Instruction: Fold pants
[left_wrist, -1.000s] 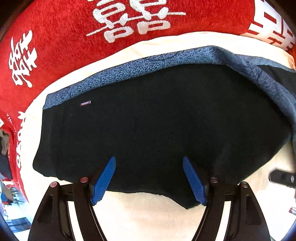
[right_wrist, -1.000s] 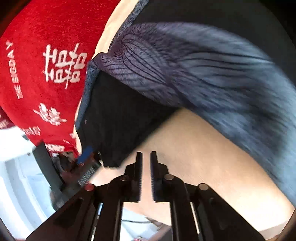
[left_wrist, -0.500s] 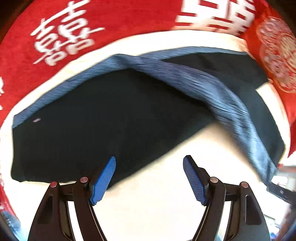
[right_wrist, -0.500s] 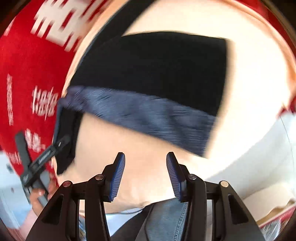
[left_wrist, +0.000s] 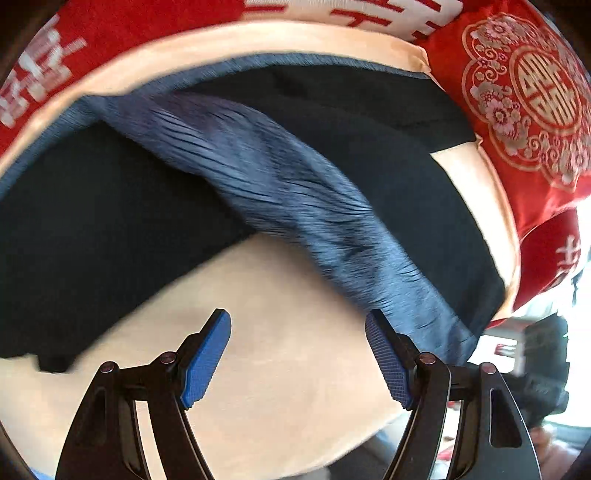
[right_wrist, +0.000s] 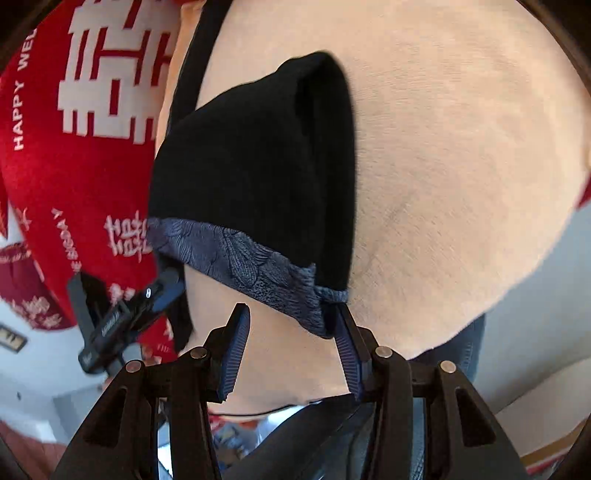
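pants (left_wrist: 369, 155) | half folded on the cream pad (left_wrist: 295, 369), waistband (right_wrist: 236, 254) flipped toward the near edge | left gripper (left_wrist: 297, 354) wide, empty | right gripper (right_wrist: 291, 347) released - band snags its pad, fold drags askew

White letters reading "HAPPY WE", cut off by the frame, run beside large white double-happiness characters on the red blanket (right_wrist: 74, 177); smaller print there stays illegible.
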